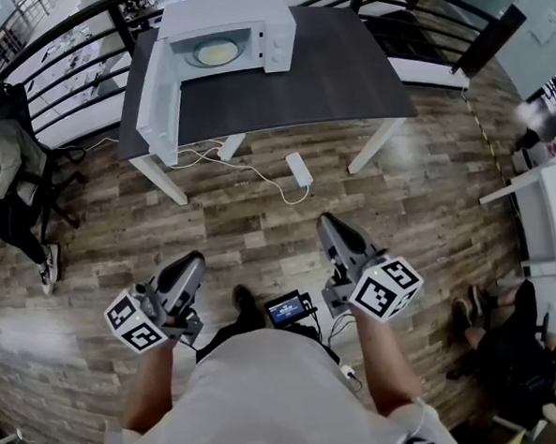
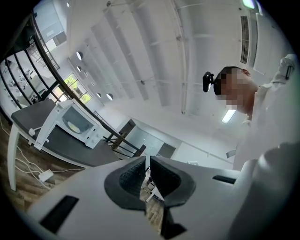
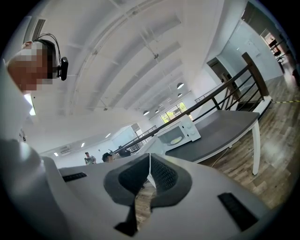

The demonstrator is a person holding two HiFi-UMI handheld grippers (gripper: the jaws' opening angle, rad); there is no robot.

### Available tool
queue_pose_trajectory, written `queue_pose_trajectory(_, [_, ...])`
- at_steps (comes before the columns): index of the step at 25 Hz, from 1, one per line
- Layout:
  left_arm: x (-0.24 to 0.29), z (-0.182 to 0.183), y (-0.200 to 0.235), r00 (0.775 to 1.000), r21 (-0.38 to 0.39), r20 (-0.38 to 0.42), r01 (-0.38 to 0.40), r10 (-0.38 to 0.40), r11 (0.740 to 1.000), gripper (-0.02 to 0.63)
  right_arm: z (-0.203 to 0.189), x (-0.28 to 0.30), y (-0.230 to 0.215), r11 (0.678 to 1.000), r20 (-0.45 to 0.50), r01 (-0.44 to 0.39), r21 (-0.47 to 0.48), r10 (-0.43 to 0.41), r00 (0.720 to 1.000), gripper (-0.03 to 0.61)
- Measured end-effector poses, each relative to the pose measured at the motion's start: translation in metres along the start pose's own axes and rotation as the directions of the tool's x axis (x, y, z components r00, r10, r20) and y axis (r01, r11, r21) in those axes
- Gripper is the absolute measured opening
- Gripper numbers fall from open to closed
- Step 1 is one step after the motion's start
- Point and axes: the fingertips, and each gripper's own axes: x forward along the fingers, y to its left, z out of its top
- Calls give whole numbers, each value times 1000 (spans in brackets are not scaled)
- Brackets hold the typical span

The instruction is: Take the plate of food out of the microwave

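A: How is the left gripper (image 1: 194,259) looking?
B: It is holding its jaws together, gripping nothing.
A: And the plate (image 1: 216,52)?
B: It is lying inside the open microwave (image 1: 247,16) on the table (image 1: 344,72), well ahead of both grippers.
A: The right gripper (image 1: 327,219)?
B: It is also pressing its jaws together, empty.

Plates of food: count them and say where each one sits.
1. The plate sits inside the open microwave on the dark table; others could be hidden.
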Motion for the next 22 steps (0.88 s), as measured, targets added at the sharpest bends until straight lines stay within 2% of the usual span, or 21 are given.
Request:
queue_pose_trajectory(7, [-1, 34, 57, 1000, 0, -22, 4, -4, 1000, 37, 6, 63, 11, 1000, 7, 26, -10, -26, 1000, -11])
queue_pose_trajectory(13, [12, 46, 79, 1000, -15, -27, 17, -17, 1000, 37, 12, 92, 5, 999, -8, 45, -12, -45, 999, -11])
queue_pose_trajectory(22, [56, 56, 127, 997, 7, 15, -71, 71, 997, 37, 30, 153, -43, 1000, -52, -7, -7, 6, 999, -11])
